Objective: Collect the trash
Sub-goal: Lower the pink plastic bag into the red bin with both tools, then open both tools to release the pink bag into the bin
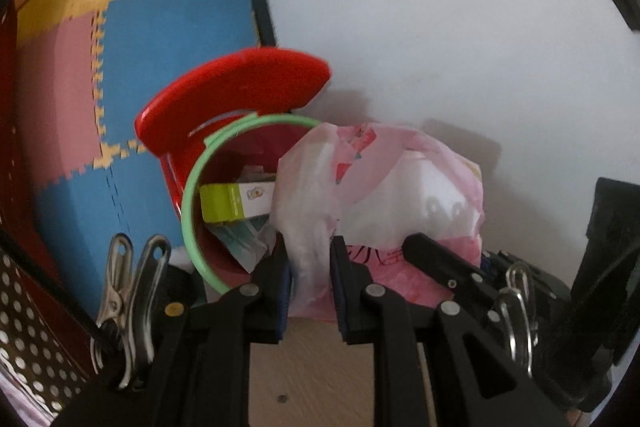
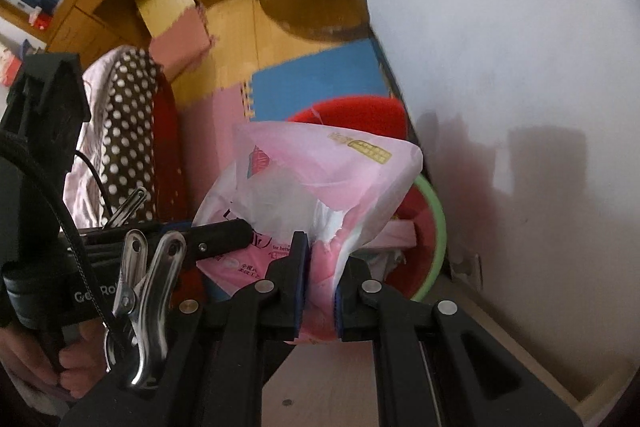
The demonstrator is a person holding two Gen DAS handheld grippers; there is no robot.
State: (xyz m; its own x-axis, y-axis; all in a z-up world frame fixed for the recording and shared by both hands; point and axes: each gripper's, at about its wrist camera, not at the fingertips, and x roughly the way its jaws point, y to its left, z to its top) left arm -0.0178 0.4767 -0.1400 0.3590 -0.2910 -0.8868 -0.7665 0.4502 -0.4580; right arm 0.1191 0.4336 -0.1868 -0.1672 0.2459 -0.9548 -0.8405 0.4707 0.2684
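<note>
Holding the crumpled pink-and-white plastic bag (image 1: 380, 195) over the red bin with its green ring rim (image 1: 192, 195), my left gripper (image 1: 310, 263) and right gripper (image 2: 322, 259) are each pinched nearly closed on its film. I judge disposal underway; next both must let go above the opening.

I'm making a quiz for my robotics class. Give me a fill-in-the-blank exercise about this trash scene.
1. Both the left gripper and the right gripper are shut on the same pink plastic ____.
2. The red trash bin has a rim ring coloured ____.
3. The bin's red lid stands ____.
4. Inside the bin lies a yellow-green ____.

Missing words: bag; green; open; box
</note>
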